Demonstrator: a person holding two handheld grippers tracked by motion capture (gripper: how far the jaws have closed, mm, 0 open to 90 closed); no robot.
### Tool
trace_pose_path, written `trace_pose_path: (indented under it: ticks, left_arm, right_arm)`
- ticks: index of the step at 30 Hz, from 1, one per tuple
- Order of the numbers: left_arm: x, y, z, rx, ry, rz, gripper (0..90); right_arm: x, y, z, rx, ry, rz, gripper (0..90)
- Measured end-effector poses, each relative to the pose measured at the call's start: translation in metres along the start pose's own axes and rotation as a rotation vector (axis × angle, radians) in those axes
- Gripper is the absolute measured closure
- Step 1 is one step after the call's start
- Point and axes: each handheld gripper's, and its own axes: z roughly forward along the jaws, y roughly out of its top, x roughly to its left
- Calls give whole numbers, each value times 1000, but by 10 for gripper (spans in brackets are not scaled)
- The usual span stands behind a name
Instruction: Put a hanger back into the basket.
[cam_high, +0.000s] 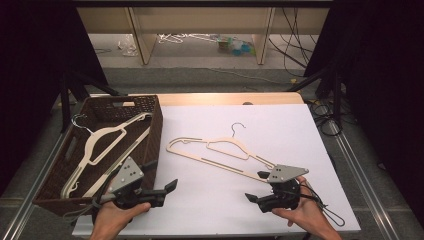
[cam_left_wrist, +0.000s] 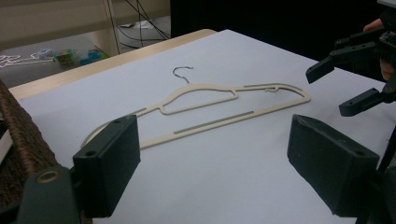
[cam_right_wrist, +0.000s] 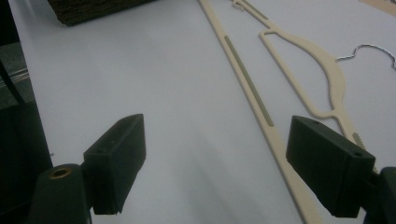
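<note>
At the left of the high view a dark woven basket (cam_high: 150, 125) sits on the counter (cam_high: 210, 200), its right wall against the white surface. Inside it a cream hanger (cam_high: 102, 140) lies slanted, hook toward the upper left, with a second cream hanger (cam_high: 127, 152) beside it.

At the lower left of the frame the left hand-held gripper (cam_high: 167, 189) is held in a hand (cam_high: 112, 217) just right of the basket's near corner, jaws pointing right. In the left gripper view its jaws stand released, wide apart, with only bare counter between them.

In the centre of the frame a third cream hanger (cam_high: 225, 152) lies flat on the white counter, metal hook (cam_high: 239, 127) pointing to the top of the frame, long bar running from centre left down to lower right. It lies apart from the basket.

At the lower right the right hand-held gripper (cam_high: 256, 187) is held in a hand (cam_high: 305, 215), jaws pointing left, close to the hanger's lower right end. In the right gripper view its jaws are released and spread; the hanger's bar passes just inside the right-hand jaw, and the pads do not press on it.
</note>
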Motion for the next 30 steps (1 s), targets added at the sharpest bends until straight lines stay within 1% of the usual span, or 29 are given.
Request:
trace_pose_path:
  ticks: [1,3,5,6,7,9,10,11,13,14,17,18,19,20,21,22,23,24,25,26,28,29,30]
  left_arm:
    - [-3,-2,1,-4,-2,-6,169]
    - [-7,-7,1,4,1,19,169]
    - [-12,-12,2,5,1,32,169]
    - [-15,-14,3,-2,-4,28,169]
    - [-16,-15,3,-2,-2,48,169]
    - [-20,-18,4,-12,-15,49,169]
    - [-22,-19,4,-13,-9,63,169]
    - [-24,-21,5,-17,-11,55,169]
    - [-26,-25,7,-10,-20,58,169]
    - [-28,-28,9,-7,-25,50,168]
    - [-29,-34,12,10,-17,56,168]
    - [-29,-35,12,15,-17,59,167]
    - [-29,-37,13,12,-13,44,167]
    - [-28,-38,13,7,-10,46,168]
    - [-29,-39,14,-2,-16,34,167]
    - [-29,-40,14,17,-11,39,165]
    - [-30,-42,16,9,-22,30,163]
    - [-30,-42,16,20,-21,38,163]
    - [-31,-43,17,19,-25,36,163]
    - [-31,-44,17,31,-19,42,163]
    - [-31,-45,18,30,-24,37,163]
    - [-31,-45,17,35,-17,44,163]
    - [-30,-45,18,30,-24,39,163]
  right_arm:
    - [0,0,0,0,-1,1,210]
    - [1,0,0,1,-7,5,210]
    - [1,-1,1,3,-4,-1,210]
    - [1,-1,1,3,-3,-3,210]
    - [1,-1,1,3,-3,-2,210]
    - [0,-1,1,4,-5,2,210]
    - [0,-1,1,4,-4,3,210]
    - [0,-1,1,6,-6,4,210]
    - [-1,-2,2,11,-5,0,210]
    - [-1,-2,2,9,-10,-3,210]
    - [-2,-3,2,18,-4,6,211]
    - [-3,-3,3,18,-9,0,211]
    - [-4,-3,3,19,-11,-2,211]
    - [-5,-4,3,24,-14,1,211]
    - [-6,-4,4,26,-7,-4,212]
    - [-7,-4,4,30,-19,3,212]
    - [-9,-4,4,37,-19,9,212]
    - [-11,-4,5,38,-26,8,212]
    - [-14,-4,6,46,-23,11,214]
    - [-18,-4,7,52,-28,16,215]
    - [-26,-3,9,61,-38,25,218]
    - [-30,-2,11,67,-44,35,221]
    - [-34,-2,13,73,-53,33,226]
